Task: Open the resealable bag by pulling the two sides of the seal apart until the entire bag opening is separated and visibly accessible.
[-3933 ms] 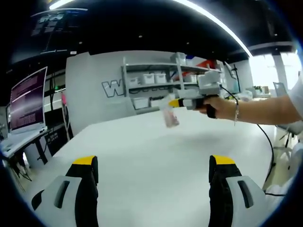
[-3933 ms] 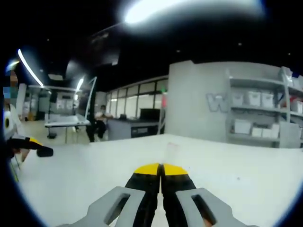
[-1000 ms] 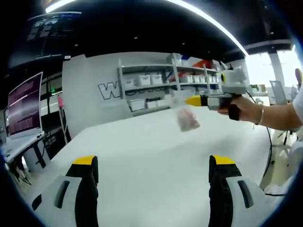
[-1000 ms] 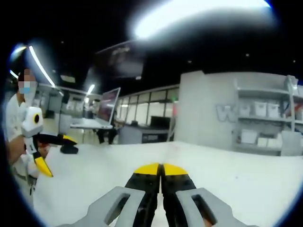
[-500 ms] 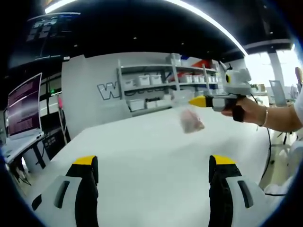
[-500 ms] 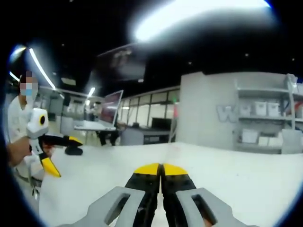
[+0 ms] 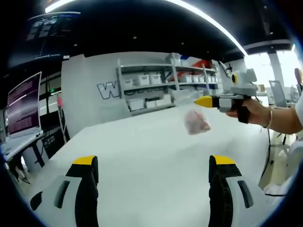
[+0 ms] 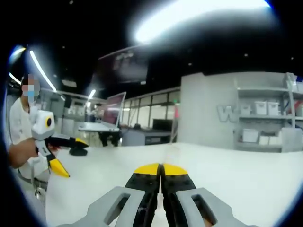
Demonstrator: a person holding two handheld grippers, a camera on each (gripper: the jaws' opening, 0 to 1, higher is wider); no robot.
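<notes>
Your left gripper [image 7: 150, 166], with its black, yellow-tipped jaws spread wide, hovers above the white table [image 7: 142, 146] with nothing between them. To the far right in the left gripper view, your right gripper [image 7: 201, 101] has its jaws pressed together on the top edge of the small clear resealable plastic bag [image 7: 196, 121] with pinkish contents, which hangs in the air above the table. In the right gripper view, its closed yellow tips [image 8: 161, 169] meet on the bag's top; the film [image 8: 171, 152] beyond them is barely visible. Grey shelves with white bins [image 7: 156, 87] stand against the far wall.
</notes>
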